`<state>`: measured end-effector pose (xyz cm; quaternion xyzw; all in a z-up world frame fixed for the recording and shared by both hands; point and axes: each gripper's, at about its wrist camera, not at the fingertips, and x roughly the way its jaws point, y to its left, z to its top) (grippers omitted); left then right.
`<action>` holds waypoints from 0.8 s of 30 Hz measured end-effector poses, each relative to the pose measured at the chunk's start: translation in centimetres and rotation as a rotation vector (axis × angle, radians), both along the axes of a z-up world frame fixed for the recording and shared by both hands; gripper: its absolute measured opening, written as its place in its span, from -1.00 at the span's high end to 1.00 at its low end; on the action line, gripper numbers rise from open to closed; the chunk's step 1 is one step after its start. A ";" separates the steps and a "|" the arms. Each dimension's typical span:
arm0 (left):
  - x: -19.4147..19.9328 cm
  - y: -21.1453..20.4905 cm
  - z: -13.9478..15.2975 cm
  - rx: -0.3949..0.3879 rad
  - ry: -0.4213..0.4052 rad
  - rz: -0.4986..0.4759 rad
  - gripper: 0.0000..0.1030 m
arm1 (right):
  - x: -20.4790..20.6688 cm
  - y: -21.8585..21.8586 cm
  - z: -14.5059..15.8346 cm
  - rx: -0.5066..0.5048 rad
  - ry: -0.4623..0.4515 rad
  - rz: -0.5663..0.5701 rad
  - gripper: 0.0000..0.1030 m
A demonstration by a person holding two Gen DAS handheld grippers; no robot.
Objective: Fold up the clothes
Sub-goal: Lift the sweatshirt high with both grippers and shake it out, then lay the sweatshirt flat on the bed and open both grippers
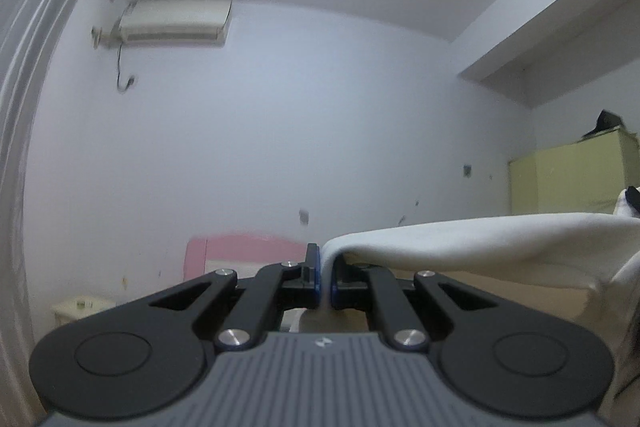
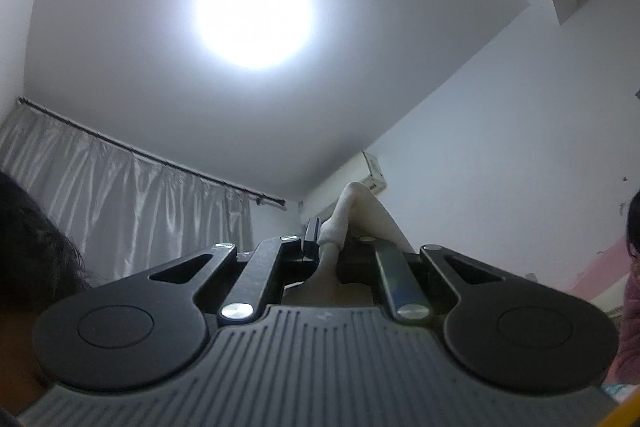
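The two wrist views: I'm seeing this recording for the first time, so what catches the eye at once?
In the right wrist view, the round glaring ceiling light dominates, above the right hand-held gripper, shut on a bunched white cloth garment. In the left wrist view, the left hand-held gripper pinches the same white cloth, which stretches away to the right; a cream wall-mounted air conditioner sits high on the pale wall.

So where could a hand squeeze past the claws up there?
Left of the left claw, toward the wall below the air conditioner, is open. Its right side is crowded by the white cloth. The right claw also pinches cloth.
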<state>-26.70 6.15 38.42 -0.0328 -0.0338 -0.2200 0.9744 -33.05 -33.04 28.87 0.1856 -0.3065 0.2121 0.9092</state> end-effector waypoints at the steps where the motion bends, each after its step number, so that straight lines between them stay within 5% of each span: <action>1: 0.9 0.0 -0.7 0.007 0.025 0.006 0.89 | 1.1 0.1 -0.5 -0.003 0.023 -0.017 0.91; 8: 12.3 -0.4 -7.9 0.062 0.261 0.029 0.89 | 10.2 -0.3 -4.4 -0.007 0.234 -0.097 0.91; 13: 23.8 -1.3 -14.4 0.100 0.403 0.029 0.89 | 20.3 -0.4 -8.3 -0.025 0.425 -0.183 0.91; 17: 34.0 -2.2 -23.4 0.165 0.528 0.037 0.86 | 29.9 -0.7 -12.9 -0.041 0.614 -0.229 0.91; 19: 38.6 -2.8 -30.0 0.228 0.622 0.020 0.70 | 35.1 -1.7 -16.9 -0.043 0.760 -0.257 0.89; 20: 41.0 -3.1 -33.4 0.259 0.684 0.013 0.45 | 37.7 -2.2 -19.2 -0.038 0.848 -0.266 0.86; 24: 47.9 -3.1 -45.7 0.328 0.973 0.109 0.43 | 49.5 -5.3 -31.1 -0.023 1.358 -0.305 0.61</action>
